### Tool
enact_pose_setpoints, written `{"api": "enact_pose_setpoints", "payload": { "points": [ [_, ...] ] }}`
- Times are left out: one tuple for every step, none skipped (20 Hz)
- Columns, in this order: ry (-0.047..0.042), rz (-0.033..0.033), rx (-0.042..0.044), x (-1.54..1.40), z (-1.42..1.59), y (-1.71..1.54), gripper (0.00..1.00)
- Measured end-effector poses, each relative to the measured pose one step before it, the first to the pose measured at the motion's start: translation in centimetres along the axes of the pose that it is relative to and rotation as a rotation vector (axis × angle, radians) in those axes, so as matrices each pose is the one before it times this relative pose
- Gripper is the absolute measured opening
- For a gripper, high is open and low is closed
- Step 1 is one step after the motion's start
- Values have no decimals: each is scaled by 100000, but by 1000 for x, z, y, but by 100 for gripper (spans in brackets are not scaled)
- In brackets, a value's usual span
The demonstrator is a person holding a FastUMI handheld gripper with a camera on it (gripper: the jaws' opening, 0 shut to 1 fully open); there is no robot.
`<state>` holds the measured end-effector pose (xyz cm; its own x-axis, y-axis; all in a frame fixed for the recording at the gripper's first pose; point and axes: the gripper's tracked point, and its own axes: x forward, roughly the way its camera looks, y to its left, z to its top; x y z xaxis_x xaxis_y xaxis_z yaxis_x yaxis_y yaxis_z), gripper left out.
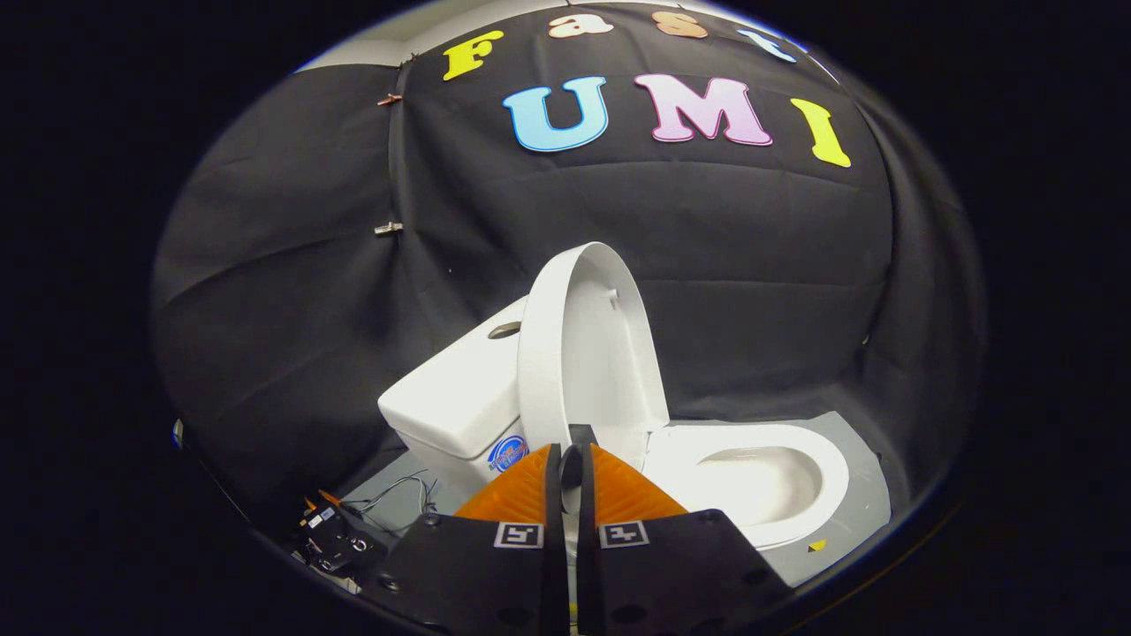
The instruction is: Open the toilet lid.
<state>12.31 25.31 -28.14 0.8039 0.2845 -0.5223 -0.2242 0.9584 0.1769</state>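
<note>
White all over on the toilet lid (588,353), glossy, standing raised; same white on the tank (451,402), the seat (795,521) and the bowl (760,481) inside it. Round blue-and-white sticker (507,453) on the tank's front. Pale grey floor mat (861,503) underneath, with a small yellow mark (817,546) near its edge. Black-and-white square code tags (519,535) on the claw (571,459), fingers close together. Black creased cloth wall (292,291) behind.

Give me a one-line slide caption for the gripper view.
Toilet lid raised upright against the tank, bowl exposed; gripper nearly shut just before the lid's base.
</note>
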Motion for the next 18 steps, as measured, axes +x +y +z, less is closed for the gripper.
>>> {"api": "enact_pose_setpoints", "payload": {
  "points": [
    [171,244,24,-1,-28,195,8],
    [61,411,149,143,23,241,8],
    [126,609,-104,115,-153,373,8],
    [299,433,-391,22,-126,272,8],
    [-15,-20,-726,16,-76,83,8],
    [28,-278,-738,-21,47,-27,8],
    [-100,1,-87,-41,-39,-80,9],
    [-96,270,214,-44,48,-120,8],
    [-420,4434,1373,87,96,626,8],
    [681,95,676,72,90,-57,16],
    [-1018,356,616,-425,538,-101,24],
    [-1956,-76,533,-468,569,-167,27],
    [-2372,570,-314,-350,885,115,46],
    [-2374,325,-710,-521,833,123,64],
    [-1383,483,-778,-805,932,264,82],
    [-1427,-623,-1094,-537,840,-297,100],
    [-2055,249,-380,-715,844,-72,99],
    [-2397,189,-356,-838,1218,48,99]
  ]
}}
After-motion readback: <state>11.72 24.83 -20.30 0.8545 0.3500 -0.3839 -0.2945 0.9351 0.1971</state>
